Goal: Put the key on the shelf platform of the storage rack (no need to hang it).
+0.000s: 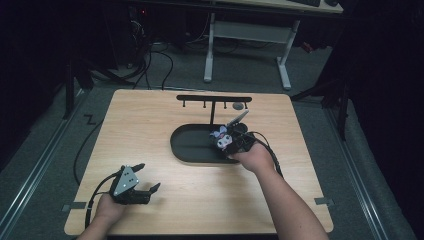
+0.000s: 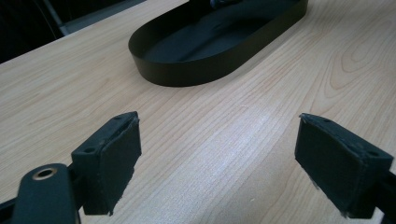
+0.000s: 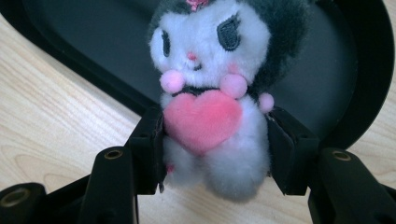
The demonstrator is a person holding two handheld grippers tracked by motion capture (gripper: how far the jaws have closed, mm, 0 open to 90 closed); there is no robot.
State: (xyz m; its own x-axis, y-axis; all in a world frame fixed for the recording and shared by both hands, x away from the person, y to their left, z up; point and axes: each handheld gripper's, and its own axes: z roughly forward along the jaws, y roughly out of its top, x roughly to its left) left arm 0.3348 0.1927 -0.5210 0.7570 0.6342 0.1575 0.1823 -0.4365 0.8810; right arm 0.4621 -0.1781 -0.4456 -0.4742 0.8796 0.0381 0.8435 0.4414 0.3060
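The right gripper [image 3: 215, 154] is clamped on the small white-and-grey plush doll with a pink heart [image 3: 210, 93], carried over the black oval tray's [image 1: 182, 150] near rim; release remains; the left gripper [image 1: 145, 180] rests wide open, empty, on the tabletop [image 1: 150, 115].

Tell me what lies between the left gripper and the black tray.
Nothing: in the left gripper view, bare wooden table runs from the open left gripper to the tray. The high view shows the same. The right gripper grips the plush toy.
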